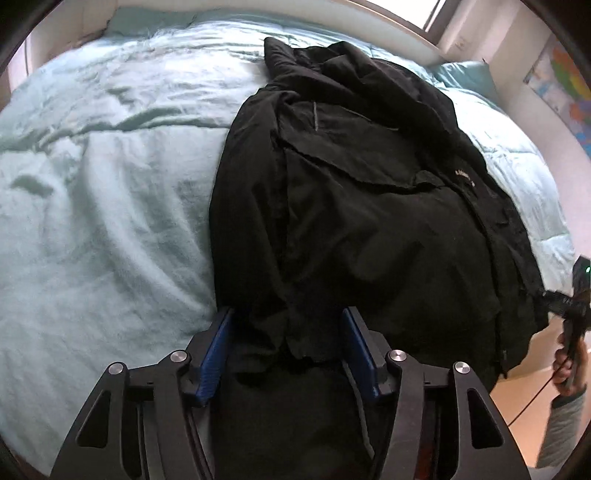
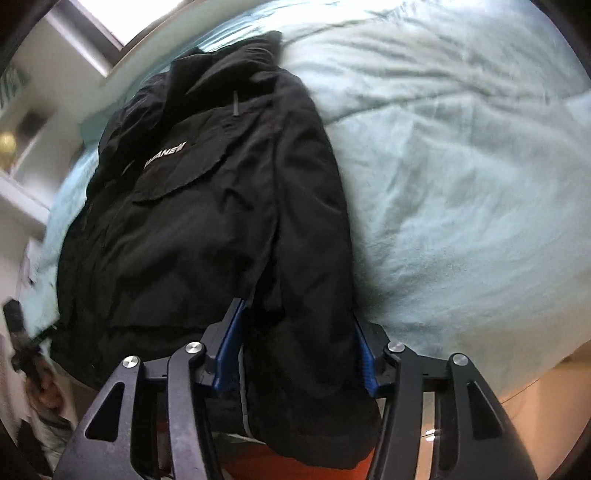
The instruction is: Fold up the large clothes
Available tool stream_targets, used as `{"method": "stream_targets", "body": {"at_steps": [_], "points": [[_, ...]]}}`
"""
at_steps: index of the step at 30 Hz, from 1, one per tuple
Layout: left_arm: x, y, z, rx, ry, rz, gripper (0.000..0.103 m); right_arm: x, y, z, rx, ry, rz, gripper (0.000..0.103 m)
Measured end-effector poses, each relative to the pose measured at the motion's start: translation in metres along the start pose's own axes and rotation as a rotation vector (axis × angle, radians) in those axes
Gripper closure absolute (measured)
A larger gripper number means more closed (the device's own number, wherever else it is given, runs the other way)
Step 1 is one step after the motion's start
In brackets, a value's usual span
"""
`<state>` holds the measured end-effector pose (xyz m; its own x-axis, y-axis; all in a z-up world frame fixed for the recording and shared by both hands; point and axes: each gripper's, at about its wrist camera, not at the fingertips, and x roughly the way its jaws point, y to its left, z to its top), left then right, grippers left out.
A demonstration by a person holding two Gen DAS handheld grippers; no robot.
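Note:
A large black jacket (image 1: pixel 362 206) lies lengthwise on a pale teal bedspread (image 1: pixel 92 206), collar at the far end, a sleeve folded over its front. My left gripper (image 1: pixel 288 325) is open, its blue pads on either side of the jacket's near hem. In the right wrist view the same jacket (image 2: pixel 192 214) shows white chest lettering. My right gripper (image 2: pixel 295 325) is open, its pads straddling the hem, which hangs over the bed edge. The other hand-held gripper (image 1: pixel 570 306) shows at the jacket's right corner in the left view.
The bedspread (image 2: pixel 461 184) is wrinkled and wide beside the jacket. A window (image 1: pixel 406 11) and a white headboard lie beyond the bed. A colourful map (image 1: pixel 565 85) hangs on the right wall. White shelves (image 2: pixel 22 155) stand at the left in the right view.

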<state>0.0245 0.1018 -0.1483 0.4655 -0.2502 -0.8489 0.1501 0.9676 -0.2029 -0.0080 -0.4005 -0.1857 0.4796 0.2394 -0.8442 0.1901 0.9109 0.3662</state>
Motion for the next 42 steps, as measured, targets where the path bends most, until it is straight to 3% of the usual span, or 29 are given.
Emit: {"method": "stream_targets", "body": {"at_steps": [2, 3, 4, 5, 9, 11, 12, 13, 16, 18, 20, 22, 25, 26, 27, 29, 30, 31, 35, 36, 37, 38, 39, 42], "points": [[-0.004, -0.007, -0.002, 0.024, -0.011, 0.026, 0.042, -0.003, 0.002, -0.001, -0.013, -0.004, 0.001, 0.046], [-0.008, -0.011, -0.003, 0.037, -0.020, 0.035, 0.052, -0.006, 0.006, -0.002, -0.033, -0.009, -0.008, 0.047], [-0.012, -0.014, -0.005, 0.053, -0.031, 0.050, 0.071, -0.009, 0.009, -0.003, -0.049, -0.014, -0.013, 0.056], [-0.018, -0.017, -0.006, 0.067, -0.042, 0.064, 0.078, -0.013, 0.015, -0.005, -0.073, -0.018, -0.019, 0.063], [-0.054, -0.016, -0.010, 0.045, -0.092, -0.111, 0.081, -0.029, 0.036, -0.014, -0.148, -0.015, 0.001, 0.064], [-0.057, -0.009, -0.016, 0.013, -0.084, -0.231, 0.079, -0.025, 0.042, -0.018, -0.171, 0.022, 0.015, 0.063], [-0.054, -0.006, -0.020, -0.002, -0.076, -0.254, 0.076, -0.018, 0.044, -0.021, -0.183, 0.044, 0.011, 0.060], [-0.046, -0.003, -0.023, -0.015, -0.062, -0.236, 0.075, -0.012, 0.043, -0.022, -0.186, 0.067, 0.008, 0.056], [-0.028, 0.000, -0.028, -0.029, -0.026, -0.155, 0.075, 0.011, 0.036, -0.027, -0.156, 0.133, 0.032, 0.055], [-0.026, -0.001, -0.026, -0.040, -0.039, -0.167, 0.075, 0.009, 0.036, -0.025, -0.142, 0.101, 0.043, 0.056], [-0.023, -0.003, -0.021, -0.049, -0.044, -0.159, 0.075, -0.002, 0.037, -0.022, -0.140, 0.047, 0.038, 0.069], [-0.033, -0.004, -0.016, -0.058, -0.072, -0.167, 0.086, -0.017, 0.040, -0.017, -0.154, -0.012, 0.040, 0.078], [-0.053, 0.000, -0.013, -0.060, -0.116, -0.141, 0.087, -0.033, 0.044, -0.010, -0.177, -0.052, 0.052, 0.079], [-0.056, 0.003, -0.014, -0.061, -0.106, -0.097, 0.086, -0.032, 0.045, -0.008, -0.186, -0.047, 0.051, 0.079], [-0.055, 0.006, -0.016, -0.063, -0.091, -0.072, 0.084, -0.030, 0.046, -0.008, -0.194, -0.040, 0.041, 0.079], [-0.045, 0.012, -0.020, -0.075, -0.038, -0.089, 0.068, -0.018, 0.046, -0.008, -0.203, -0.014, 0.026, 0.079], [-0.036, 0.014, -0.023, -0.094, 0.000, -0.107, 0.037, -0.014, 0.046, -0.008, -0.194, -0.005, 0.028, 0.079], [-0.025, 0.016, -0.025, -0.117, 0.047, -0.122, 0.026, -0.009, 0.045, -0.007, -0.179, 0.006, 0.035, 0.079], [-0.012, 0.013, -0.024, -0.135, 0.037, -0.128, 0.026, -0.009, 0.038, -0.013, -0.160, 0.000, 0.059, 0.079], [-0.014, 0.011, -0.021, -0.135, 0.024, -0.141, 0.043, -0.011, 0.037, -0.013, -0.162, -0.002, 0.060, 0.079], [-0.018, 0.005, -0.018, -0.114, 0.009, -0.127, 0.078, -0.012, 0.037, -0.013, -0.167, -0.004, 0.058, 0.079], [-0.025, 0.000, -0.015, -0.093, -0.007, -0.113, 0.084, -0.016, 0.038, -0.013, -0.171, -0.013, 0.056, 0.079], [-0.033, -0.003, -0.012, -0.085, -0.030, -0.147, 0.087, -0.021, 0.042, -0.012, -0.180, -0.031, 0.060, 0.080], [-0.053, -0.006, -0.002, -0.083, -0.094, -0.217, 0.088, -0.032, 0.054, -0.003, -0.229, -0.084, 0.074, 0.081]]}}
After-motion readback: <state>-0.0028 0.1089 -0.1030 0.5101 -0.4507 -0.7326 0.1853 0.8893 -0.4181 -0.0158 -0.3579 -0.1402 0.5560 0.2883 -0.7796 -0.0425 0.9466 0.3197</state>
